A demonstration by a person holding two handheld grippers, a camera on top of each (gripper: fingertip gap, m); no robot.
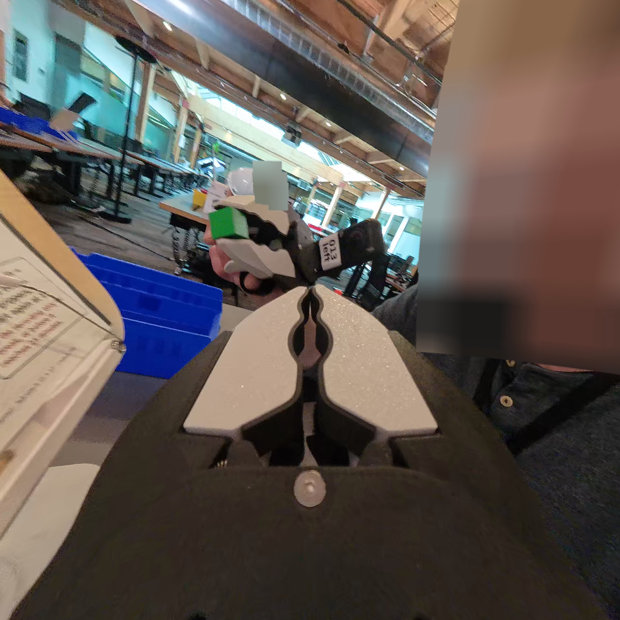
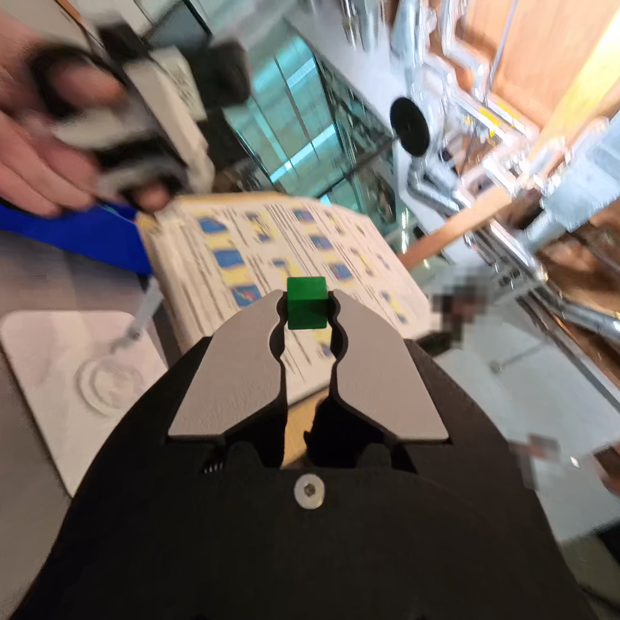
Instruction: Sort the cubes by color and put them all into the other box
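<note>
Left wrist view: left tongs (image 1: 310, 289) clenched, tips meeting on nothing, aimed up and off the surface. Straight ahead and just beyond the tips, the right tongs (image 1: 225, 229) cross the frame sideways, a person's hand (image 1: 223, 265) on the grip, green cube (image 1: 228, 222) pinched at their end, up in the air. Blue box (image 1: 161, 302) sits low at left, ribbed wall facing us, inside not visible from here. Closer at left a white instruction board (image 1: 50, 328) leans in, cut off by the frame edge. Right third of the frame is a blur patch over a person; below it a dark buttoned shirt (image 1: 543, 436). Open room only through the middle gap, twd the hall w/ long desks behind.

Right wrist view: lots of motion blur. Right tongs (image 2: 307, 303) grasping the green cube (image 2: 307, 302), both pads pressed on its sides, cube near the tips and clear of the surface. Behind it the illustrated sheet (image 2: 268, 261) slopes away, print unreadable. Blue box corner (image 2: 84, 231) at upper left, mostly cut off. Above that a smeared hand w/ the other tongs, can't make out details. White pad (image 2: 67, 362) lies on the surface (image 2: 27, 453) at left. Room to the right of the sheet looks open.
</note>
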